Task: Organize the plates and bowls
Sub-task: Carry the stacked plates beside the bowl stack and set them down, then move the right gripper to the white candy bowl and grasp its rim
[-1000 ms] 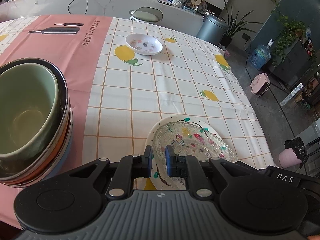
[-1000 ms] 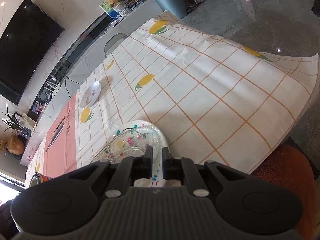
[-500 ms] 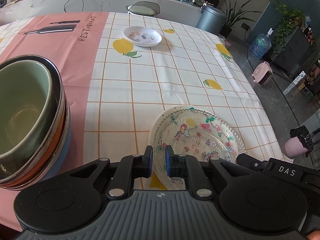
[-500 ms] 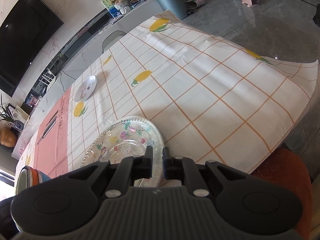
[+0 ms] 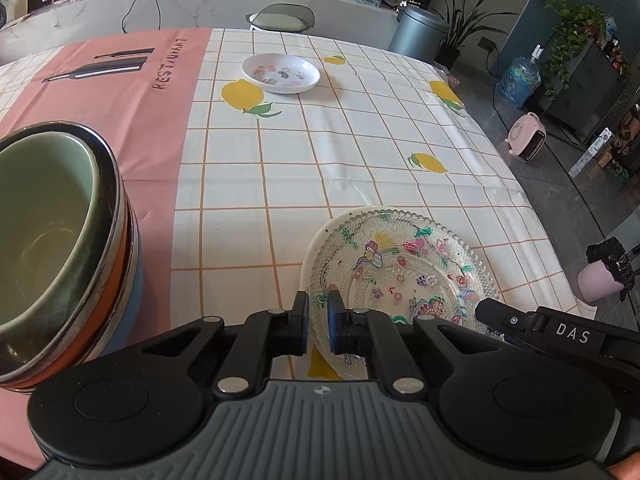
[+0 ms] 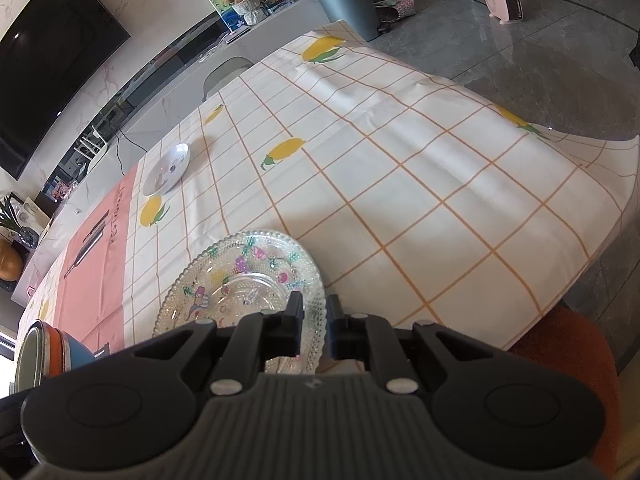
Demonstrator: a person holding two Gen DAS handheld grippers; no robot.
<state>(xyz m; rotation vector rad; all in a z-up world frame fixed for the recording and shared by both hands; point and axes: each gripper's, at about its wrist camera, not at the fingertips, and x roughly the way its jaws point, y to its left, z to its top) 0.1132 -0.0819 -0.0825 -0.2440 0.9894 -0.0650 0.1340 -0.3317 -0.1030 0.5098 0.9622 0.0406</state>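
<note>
left wrist view: left tool (image 5: 318, 322) is sitting at lower centre of the frame, fingers nearly together with a narrow gap, and the near-left rim of the glass plate (image 5: 404, 272) is passing between them; whether the pads are actually pressing on it, cannot tell. the glass plate is lying lower right of centre, on top of a white plate (image 5: 310, 252) whose edge is showing along its left side. both are resting on the checked desk (image 5: 280, 168). a stack of bowls (image 5: 60, 248), green one innermost, is filling the left edge of the frame. a small white dish (image 5: 281, 73) is sitting upper centre, well apart from the plates. part of the right tool (image 5: 560, 334) is showing at lower right, touching the glass plate's rim.

right wrist view: right tool (image 6: 313, 326) is at lower centre, fingers narrowly parted, closing around the near rim of the glass plate (image 6: 240, 276). the bowl stack (image 6: 44, 352) is showing at lower left, the small dish (image 6: 167, 169) at centre left.
</note>
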